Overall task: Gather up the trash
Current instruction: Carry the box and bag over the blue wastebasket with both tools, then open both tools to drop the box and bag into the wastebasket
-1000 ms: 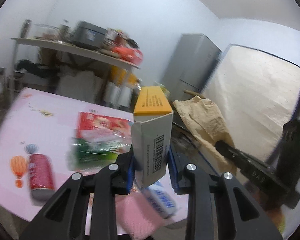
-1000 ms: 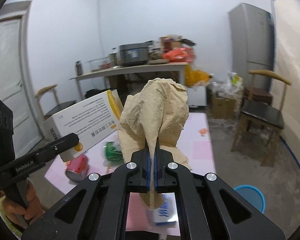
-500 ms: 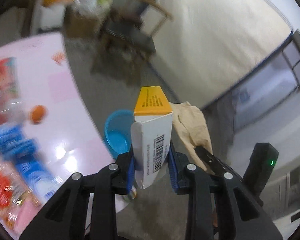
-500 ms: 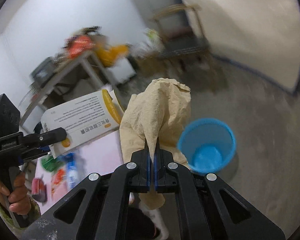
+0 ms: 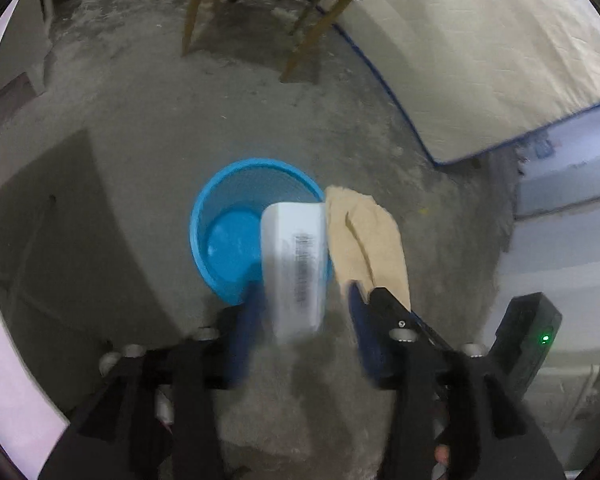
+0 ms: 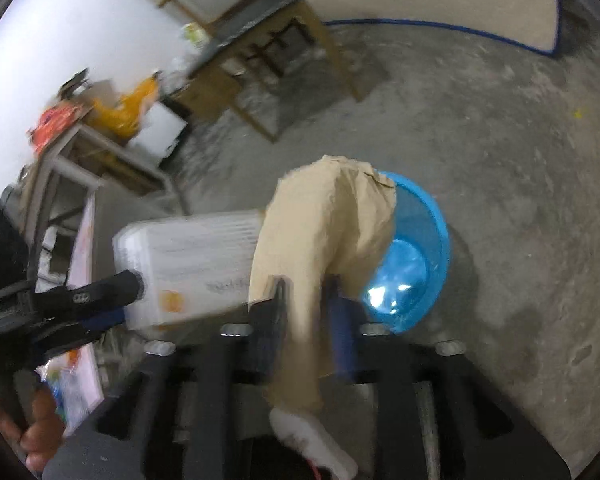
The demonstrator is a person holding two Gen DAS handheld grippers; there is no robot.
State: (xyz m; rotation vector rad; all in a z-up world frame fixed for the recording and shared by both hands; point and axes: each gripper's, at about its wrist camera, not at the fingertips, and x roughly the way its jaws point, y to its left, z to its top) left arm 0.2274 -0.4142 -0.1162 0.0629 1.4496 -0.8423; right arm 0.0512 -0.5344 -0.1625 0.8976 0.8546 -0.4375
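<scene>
A blue bin (image 5: 236, 240) stands on the concrete floor below both grippers. My left gripper (image 5: 304, 320) points down at it, jaws opening. The white box (image 5: 294, 272) is blurred between them, with a gap to the right finger (image 5: 360, 328). The crumpled brown paper (image 5: 368, 240) hangs just right of the box. In the right wrist view, the right gripper (image 6: 306, 316) is also opening. The brown paper (image 6: 324, 232) hangs loose between its fingers, over the bin's (image 6: 420, 272) near rim. The white box (image 6: 188, 264) and left gripper (image 6: 100, 300) show at left.
A wooden chair (image 5: 268, 12) stands beyond the bin, and a mattress (image 5: 480, 60) leans along the right. The pink table's edge (image 5: 4, 360) runs down the left. A cluttered table (image 6: 80, 128) stands against the far wall. A hand (image 6: 40, 432) holds the left gripper's handle.
Both grippers swung away from the pink table and tipped down over the blue bin. Both pairs of jaws, shut on the box and the paper before, now stand apart.
</scene>
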